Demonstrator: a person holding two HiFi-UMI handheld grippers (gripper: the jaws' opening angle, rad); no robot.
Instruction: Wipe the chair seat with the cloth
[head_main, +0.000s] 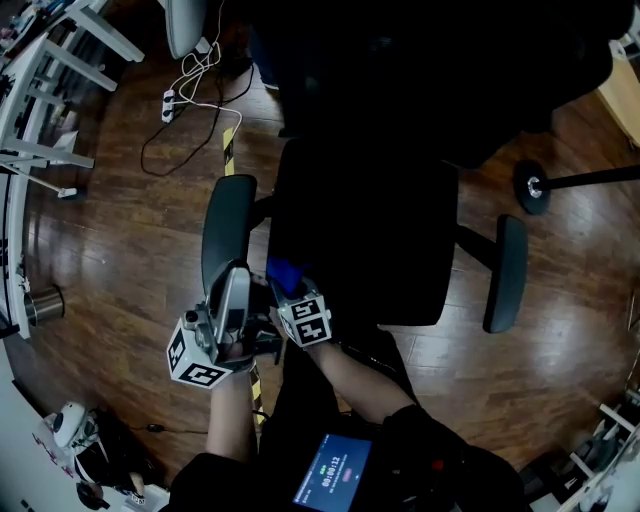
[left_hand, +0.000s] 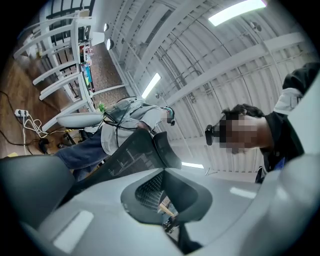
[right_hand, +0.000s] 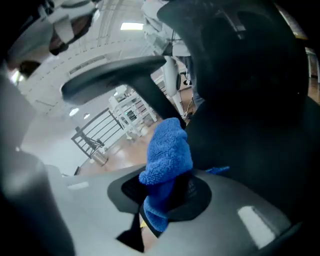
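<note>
**One cloth pinched at the seat's near corner**

Both tongs hover close together at the front corner of the black padded chair seat (head_main: 370, 230), just beside the grey curved armrest (head_main: 225, 225). The right gripper (right_hand: 165, 200) is clenched on a fluffy bright-blue microfibre cloth (right_hand: 167, 165). The cloth bunches up out of the jaws in a lump, with the dark seat edge right behind it. The head view shows that blue tuft (head_main: 283, 272) at the seat's rim. The left gripper (left_hand: 167, 200) has its jaws pressed together on nothing and points upward toward the ceiling and the mesh chair back.

The wipe looks about to begin, since the cloth sits at the edge and not out on the cushion. To do it well, the person would probably tip the right gripper so the loose lump of cloth lies flat against the upholstery, not its tip alone. The strokes would then run across the seat in overlapping passes toward the far side. Firm, even pressure matters, and a weak pinch could let the cloth drag free. The idle left gripper could brace the armrest to stop the chair swivelling.
</note>
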